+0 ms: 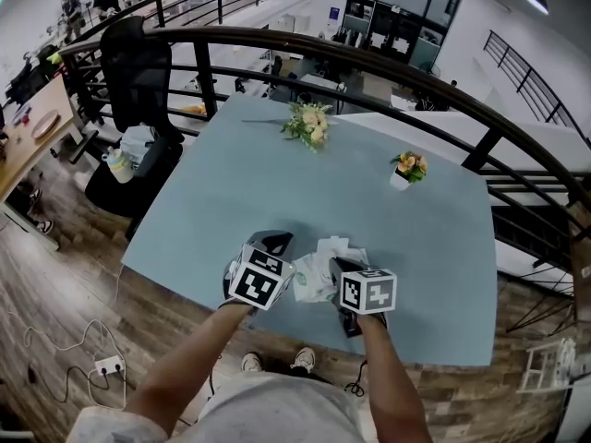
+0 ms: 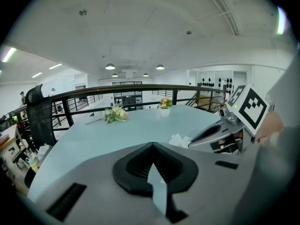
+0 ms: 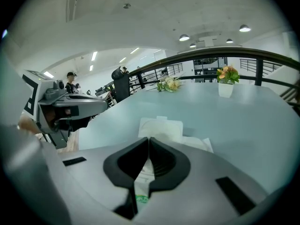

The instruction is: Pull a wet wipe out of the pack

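White wet wipe [image 1: 337,245] stands crumpled out of the pack [image 1: 312,282], which lies close to the near edge of the pale blue table [image 1: 434,275], about midway along it, its flap [image 3: 160,127] folded open. The right gripper [image 3: 149,138] is pinched fully together right at that tissue, though I cannot tell whether a ply is caught between the tips. The left gripper [image 2: 152,145], also closed with only bare table showing through its gap, sits just beside the pack's left side. The opening looks done, and drawing one wipe clear is what remains.
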A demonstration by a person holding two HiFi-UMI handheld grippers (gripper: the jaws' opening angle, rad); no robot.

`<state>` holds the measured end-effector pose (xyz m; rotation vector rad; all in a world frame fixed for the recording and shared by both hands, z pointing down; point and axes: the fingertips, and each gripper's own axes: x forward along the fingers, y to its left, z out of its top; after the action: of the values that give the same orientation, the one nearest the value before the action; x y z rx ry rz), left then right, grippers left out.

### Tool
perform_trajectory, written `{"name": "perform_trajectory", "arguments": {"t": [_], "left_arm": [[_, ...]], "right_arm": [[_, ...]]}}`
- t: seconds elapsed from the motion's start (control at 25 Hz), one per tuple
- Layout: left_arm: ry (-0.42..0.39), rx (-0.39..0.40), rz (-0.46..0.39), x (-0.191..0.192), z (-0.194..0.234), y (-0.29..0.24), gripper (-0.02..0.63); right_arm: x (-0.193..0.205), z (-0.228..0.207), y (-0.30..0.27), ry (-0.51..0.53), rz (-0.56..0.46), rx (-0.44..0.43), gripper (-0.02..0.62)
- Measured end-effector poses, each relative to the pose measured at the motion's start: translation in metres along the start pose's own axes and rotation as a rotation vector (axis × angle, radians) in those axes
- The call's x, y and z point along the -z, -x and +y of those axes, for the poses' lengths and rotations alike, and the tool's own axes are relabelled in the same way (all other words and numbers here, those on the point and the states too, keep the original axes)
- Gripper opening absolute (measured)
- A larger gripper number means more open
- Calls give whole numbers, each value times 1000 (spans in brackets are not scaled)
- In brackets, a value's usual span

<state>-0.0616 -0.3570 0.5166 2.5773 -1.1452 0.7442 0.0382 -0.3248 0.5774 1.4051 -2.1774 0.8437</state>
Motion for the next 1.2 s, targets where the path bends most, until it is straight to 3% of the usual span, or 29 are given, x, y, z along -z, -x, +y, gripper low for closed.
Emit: {"name": "perform_trajectory", "arguments": {"t": [1.2], "left_arm": [[-37, 10, -28, -33, -15, 1, -6]], "right_arm": [[-47, -7, 32, 19, -96, -2, 11]]}}
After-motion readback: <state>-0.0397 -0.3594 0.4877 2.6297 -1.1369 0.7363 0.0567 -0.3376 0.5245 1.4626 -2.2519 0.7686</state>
